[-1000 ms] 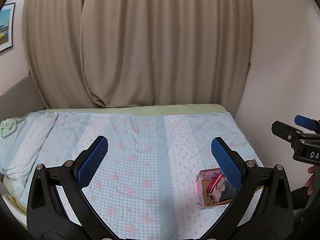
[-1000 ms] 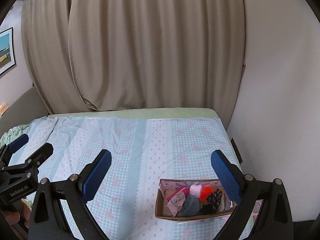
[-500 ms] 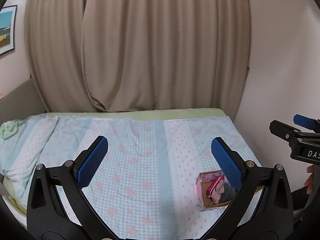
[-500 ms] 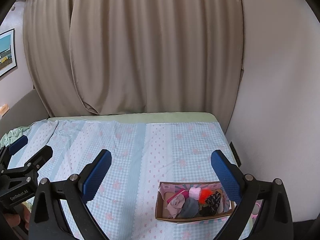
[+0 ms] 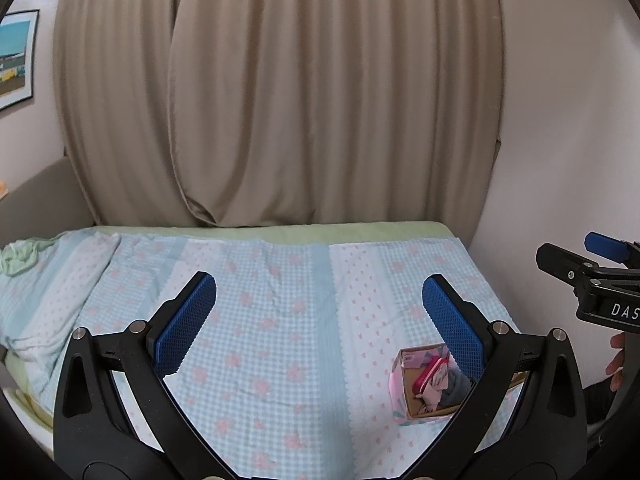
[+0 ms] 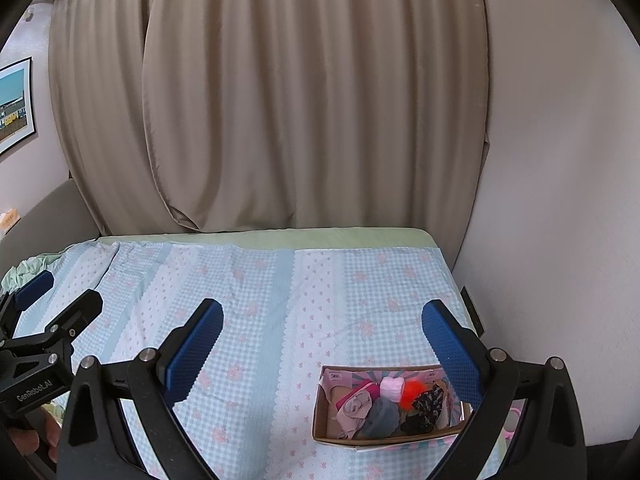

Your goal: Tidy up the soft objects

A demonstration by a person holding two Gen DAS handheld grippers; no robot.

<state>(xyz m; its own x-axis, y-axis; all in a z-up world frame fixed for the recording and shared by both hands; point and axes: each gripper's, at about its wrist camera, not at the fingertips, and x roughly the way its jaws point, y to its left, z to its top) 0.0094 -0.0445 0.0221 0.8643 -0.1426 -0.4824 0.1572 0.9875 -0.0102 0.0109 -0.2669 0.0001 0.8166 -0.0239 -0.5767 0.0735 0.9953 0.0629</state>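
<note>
A bed (image 6: 260, 236) under a blue gingham sheet (image 6: 256, 300) bears a cardboard box (image 6: 320, 412) near its right edge.

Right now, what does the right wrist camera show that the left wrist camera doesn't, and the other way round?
Only the right view shows the fluffy orange pom-pom, white soft roll and black patterned fabric in the cardboard box. Only the left view shows the right hand-held gripper from the side. Both show the box, the checked blue bedspread and beige curtains.
</note>
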